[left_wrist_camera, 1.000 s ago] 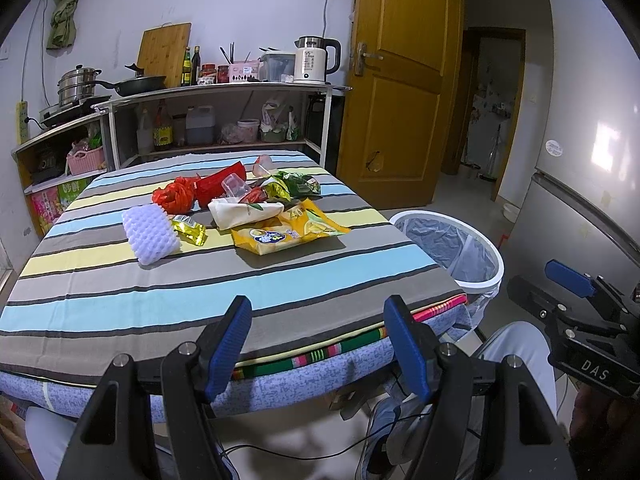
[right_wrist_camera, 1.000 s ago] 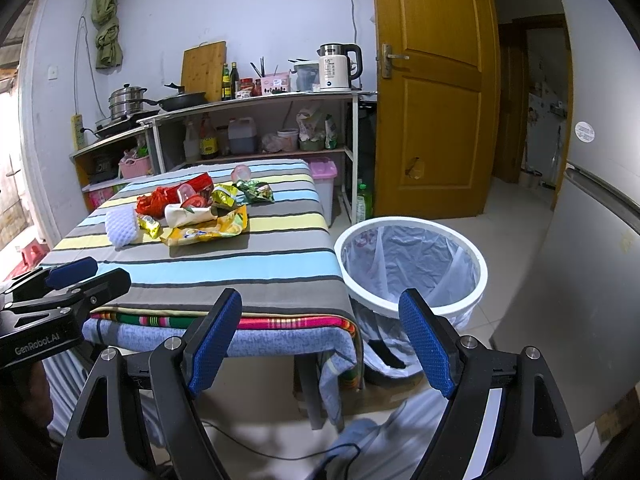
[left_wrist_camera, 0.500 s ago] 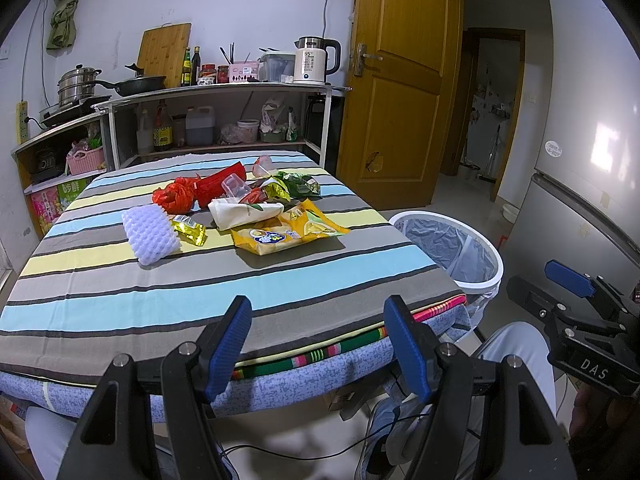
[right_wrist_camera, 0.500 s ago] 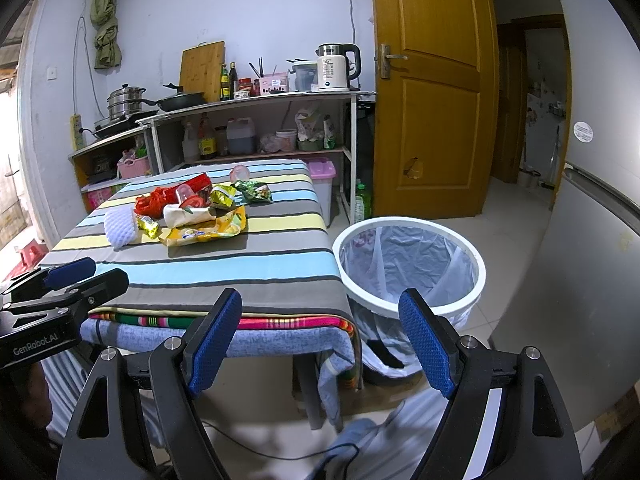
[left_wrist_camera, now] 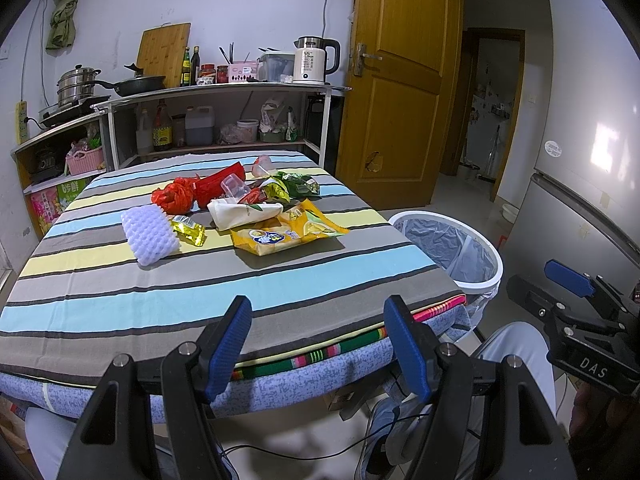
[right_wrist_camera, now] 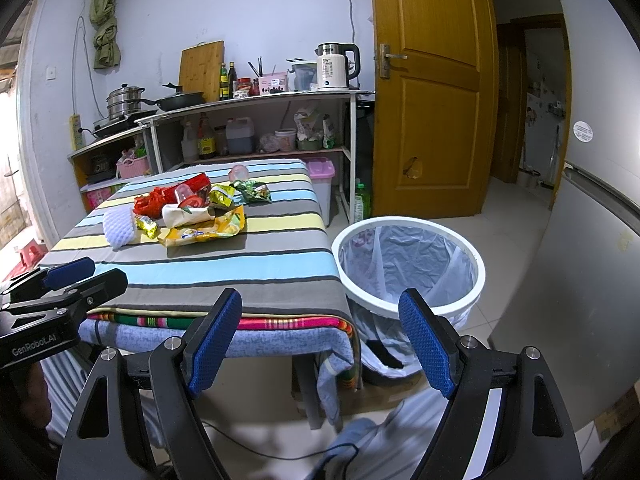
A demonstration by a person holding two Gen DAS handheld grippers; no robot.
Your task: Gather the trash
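Observation:
A pile of trash lies on the striped table: a yellow snack bag, a white pouch, a red plastic bag, a gold wrapper, a green wrapper, a clear cup and a white foam pad. The yellow bag also shows in the right wrist view. A white bin with a clear liner stands right of the table. My left gripper is open and empty at the table's near edge. My right gripper is open and empty, low between table corner and bin.
A shelf unit with kettle, pans and bottles stands behind the table. A wooden door is at the back right. A grey fridge is on the right. The person's legs show below both grippers.

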